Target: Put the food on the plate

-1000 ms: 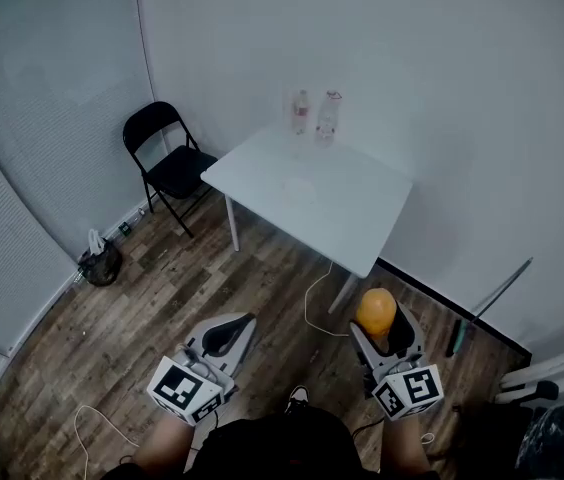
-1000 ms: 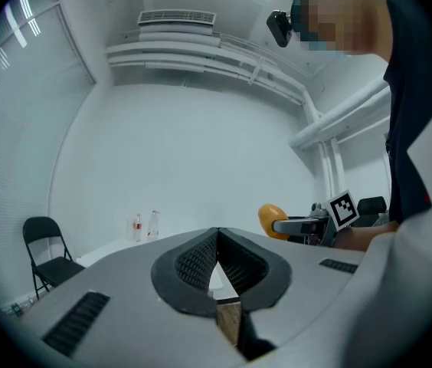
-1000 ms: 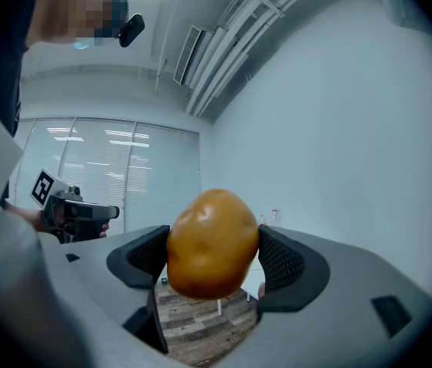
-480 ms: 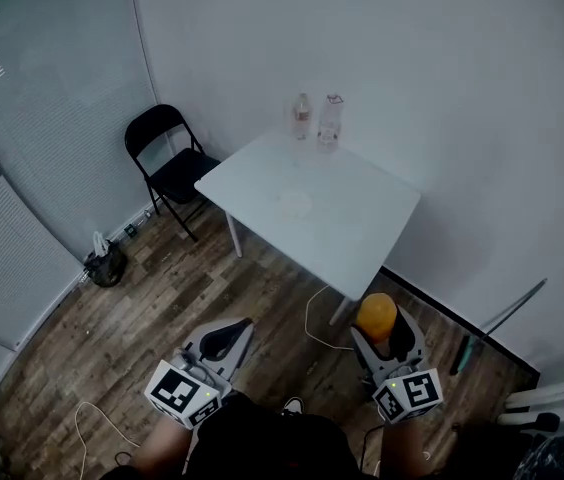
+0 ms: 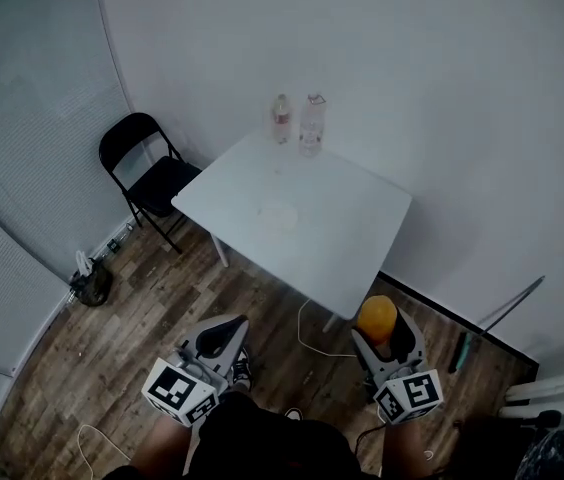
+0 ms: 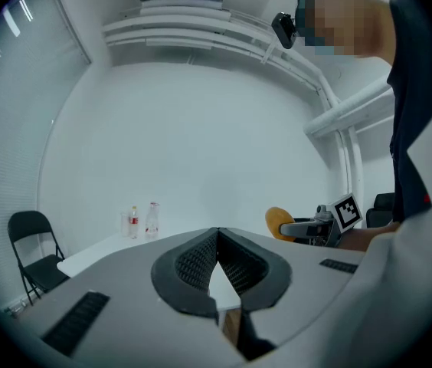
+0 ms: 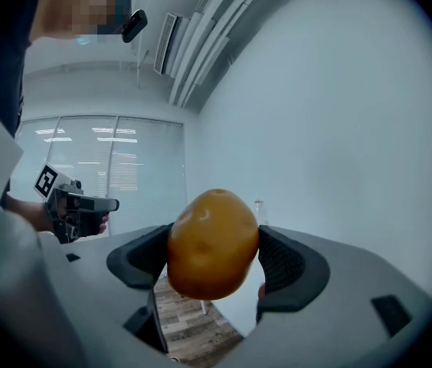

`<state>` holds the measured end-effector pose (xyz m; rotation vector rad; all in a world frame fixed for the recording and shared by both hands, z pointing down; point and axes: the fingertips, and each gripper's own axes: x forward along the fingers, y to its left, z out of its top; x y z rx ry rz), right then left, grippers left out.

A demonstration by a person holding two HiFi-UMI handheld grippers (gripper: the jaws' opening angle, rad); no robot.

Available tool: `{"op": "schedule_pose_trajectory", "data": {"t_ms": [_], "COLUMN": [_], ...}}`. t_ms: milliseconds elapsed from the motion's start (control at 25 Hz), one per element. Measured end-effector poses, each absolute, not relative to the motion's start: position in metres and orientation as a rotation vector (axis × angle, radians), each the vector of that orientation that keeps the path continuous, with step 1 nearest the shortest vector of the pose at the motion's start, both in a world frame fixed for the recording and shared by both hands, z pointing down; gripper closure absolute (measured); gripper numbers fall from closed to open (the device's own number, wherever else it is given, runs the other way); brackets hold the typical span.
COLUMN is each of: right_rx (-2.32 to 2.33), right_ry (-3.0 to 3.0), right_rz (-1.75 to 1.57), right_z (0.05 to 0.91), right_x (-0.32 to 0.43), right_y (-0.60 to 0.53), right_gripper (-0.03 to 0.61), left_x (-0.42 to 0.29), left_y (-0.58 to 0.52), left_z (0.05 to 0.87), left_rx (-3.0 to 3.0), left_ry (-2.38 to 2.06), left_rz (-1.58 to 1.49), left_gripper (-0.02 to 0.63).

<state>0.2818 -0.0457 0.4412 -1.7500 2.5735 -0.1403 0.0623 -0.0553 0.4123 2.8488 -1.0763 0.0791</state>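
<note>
An orange-brown, potato-like piece of food (image 5: 376, 317) (image 7: 213, 242) is clamped between the jaws of my right gripper (image 5: 378, 324) (image 7: 214, 245), held in the air over the wooden floor, short of the white table (image 5: 342, 238). A faint round plate (image 5: 280, 211) lies near the middle of the table. My left gripper (image 5: 220, 334) (image 6: 217, 234) hangs beside the right one, jaws pressed together with nothing between them. The food (image 6: 279, 221) also shows from the side in the left gripper view.
Two clear bottles (image 5: 281, 118) (image 5: 311, 123) stand at the table's far corner by the wall. A black folding chair (image 5: 147, 173) sits left of the table, a dark bag (image 5: 90, 281) by the blinds, a white cable (image 5: 307, 320) on the floor.
The table, chair and bottles have slid left in the head view as the person shifted. Both grippers keep their places by the body, and the food stays held.
</note>
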Motion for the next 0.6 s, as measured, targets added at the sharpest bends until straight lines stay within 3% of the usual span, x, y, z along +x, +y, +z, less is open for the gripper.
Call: {"op": "schedule_pose_trajectory", "data": {"t_ms": [600], "right_rx": [-1.856], "right_ry": [2.595], "right_rz": [-0.148], "right_z": [0.438], "right_x": [0.2], "right_y": [-0.268], "right_gripper": [0.198], "left_x": [-0.009], "left_y": [-0.294], "left_z": [0.415], "left_rx": [2.857], "left_ry": [-0.969], "left_rz": [0.062], "left_gripper": [0.594]}}
